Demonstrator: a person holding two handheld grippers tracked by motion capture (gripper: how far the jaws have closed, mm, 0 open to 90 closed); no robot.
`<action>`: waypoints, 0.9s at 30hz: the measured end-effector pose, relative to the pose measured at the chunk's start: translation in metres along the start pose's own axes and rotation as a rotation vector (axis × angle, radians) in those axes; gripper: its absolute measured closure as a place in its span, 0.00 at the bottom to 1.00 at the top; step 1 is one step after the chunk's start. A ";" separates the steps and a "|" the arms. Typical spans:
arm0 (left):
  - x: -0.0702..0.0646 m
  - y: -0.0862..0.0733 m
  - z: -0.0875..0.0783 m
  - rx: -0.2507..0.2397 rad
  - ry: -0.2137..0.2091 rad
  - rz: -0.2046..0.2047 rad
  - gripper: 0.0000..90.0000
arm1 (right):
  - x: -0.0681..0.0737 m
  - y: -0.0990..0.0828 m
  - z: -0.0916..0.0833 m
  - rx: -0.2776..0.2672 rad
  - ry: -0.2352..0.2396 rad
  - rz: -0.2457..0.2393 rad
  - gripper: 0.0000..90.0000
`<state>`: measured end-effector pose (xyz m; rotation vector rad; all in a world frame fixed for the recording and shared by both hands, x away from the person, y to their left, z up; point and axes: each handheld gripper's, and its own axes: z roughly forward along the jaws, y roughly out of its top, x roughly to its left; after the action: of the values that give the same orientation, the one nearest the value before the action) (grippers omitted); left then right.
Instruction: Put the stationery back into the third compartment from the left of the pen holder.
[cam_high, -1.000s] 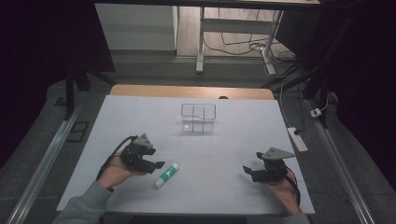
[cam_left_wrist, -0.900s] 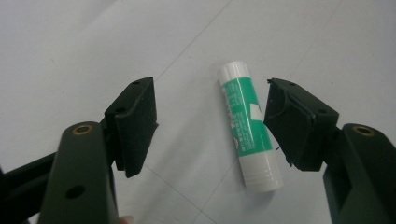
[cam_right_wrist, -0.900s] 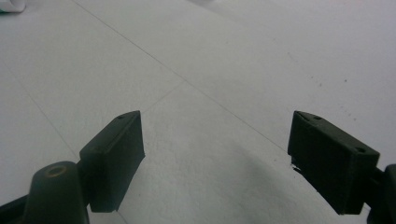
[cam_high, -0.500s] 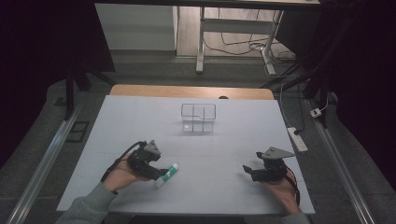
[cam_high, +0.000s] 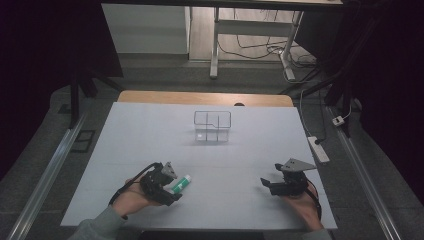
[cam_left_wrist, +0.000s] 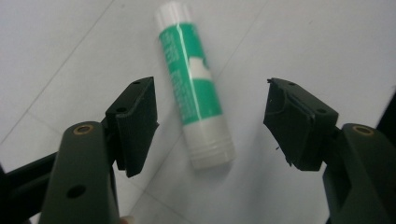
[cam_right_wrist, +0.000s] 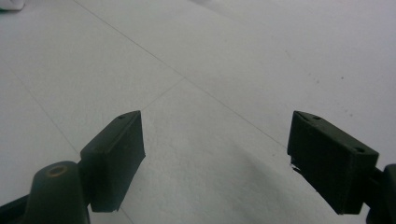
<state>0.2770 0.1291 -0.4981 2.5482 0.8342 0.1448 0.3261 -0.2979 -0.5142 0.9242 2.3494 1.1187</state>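
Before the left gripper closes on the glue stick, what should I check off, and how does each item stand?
1. Left gripper open: ok.
2. Glue stick lies between its jaws: ok.
3. Pads touching the stick: not ok, a gap shows on both sides.
4. Stick lying flat on the white table: ok.
5. Right gripper open, holding nothing, apart from the stick: ok.
6. Clear box unobstructed at mid-table: ok.

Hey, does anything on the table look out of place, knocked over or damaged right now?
Nothing stands out. The glue stick lies on its side, capped and whole, between the open jaws of the left hand-held gripper. The clear organizer stands upright farther back.
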 end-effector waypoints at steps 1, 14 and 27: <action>0.000 -0.001 0.002 0.008 0.008 0.000 0.38 | 0.000 0.000 0.000 -0.001 0.000 -0.005 0.20; 0.003 -0.005 0.011 0.071 -0.021 0.014 0.62 | 0.000 0.002 0.002 0.008 0.007 -0.016 0.20; 0.019 -0.011 0.007 0.036 -0.009 0.014 0.71 | 0.002 0.002 0.002 0.004 0.004 -0.024 0.20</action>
<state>0.2877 0.1451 -0.5104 2.5870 0.8229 0.1242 0.3269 -0.2947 -0.5142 0.8941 2.3608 1.1075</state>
